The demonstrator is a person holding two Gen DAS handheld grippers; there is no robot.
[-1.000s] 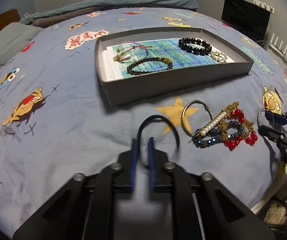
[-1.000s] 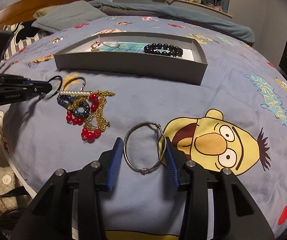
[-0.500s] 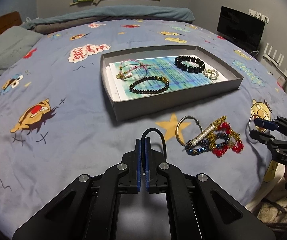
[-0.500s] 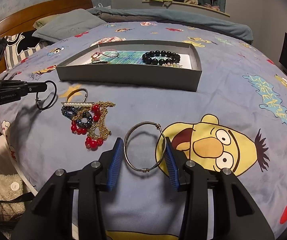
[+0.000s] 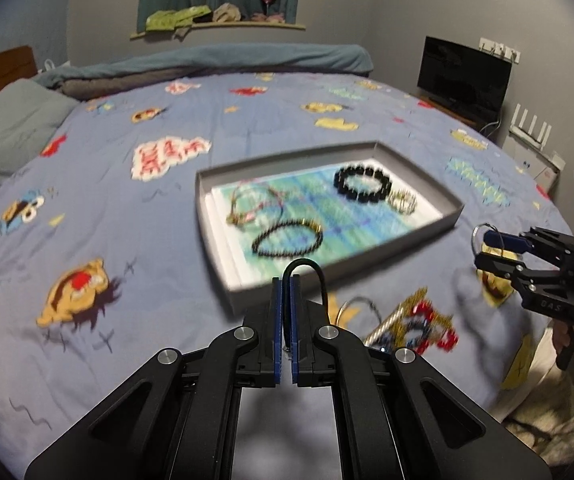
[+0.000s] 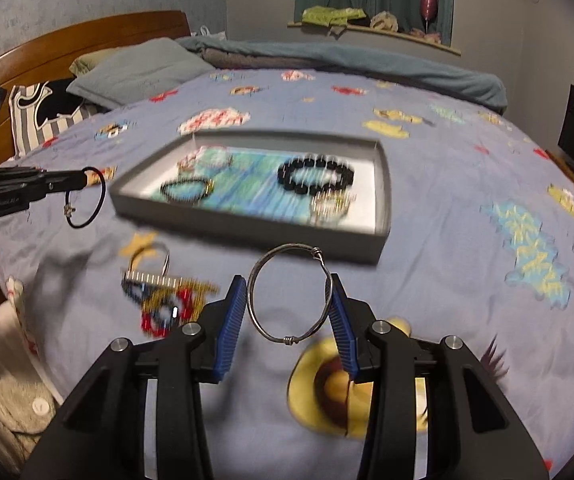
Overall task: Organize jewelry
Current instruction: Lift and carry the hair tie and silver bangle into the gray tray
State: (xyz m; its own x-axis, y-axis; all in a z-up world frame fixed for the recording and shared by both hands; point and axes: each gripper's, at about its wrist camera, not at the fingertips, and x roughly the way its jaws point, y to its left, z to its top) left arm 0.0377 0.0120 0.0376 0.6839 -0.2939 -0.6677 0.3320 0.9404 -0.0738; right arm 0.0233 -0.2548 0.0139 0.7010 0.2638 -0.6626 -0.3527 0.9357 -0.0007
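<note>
My left gripper (image 5: 286, 280) is shut on a thin black cord bracelet (image 5: 319, 276) and holds it in the air in front of the grey tray (image 5: 453, 216); the loop hangs from it in the right wrist view (image 6: 87, 200). My right gripper (image 6: 287, 292) is shut on a silver wire bangle (image 6: 255, 312), lifted above the bedspread near the tray's (image 6: 247, 232) front wall. The tray holds a black bead bracelet (image 6: 315, 176), a thin dark bead bracelet (image 6: 185, 190), a pink cord bracelet (image 5: 255, 204) and a small gold piece (image 5: 403, 202).
A heap of pearl, gold, blue and red jewelry (image 6: 163, 296) and a silver hoop (image 5: 357, 306) lie on the blue cartoon bedspread (image 5: 107, 220) in front of the tray. Pillows (image 6: 135, 72) lie at the headboard. A black screen (image 5: 463, 76) stands beyond the bed.
Both grippers have risen from the bedspread with their bracelets and moved toward the tray. The left gripper closed fully on the black cord a second ago.
</note>
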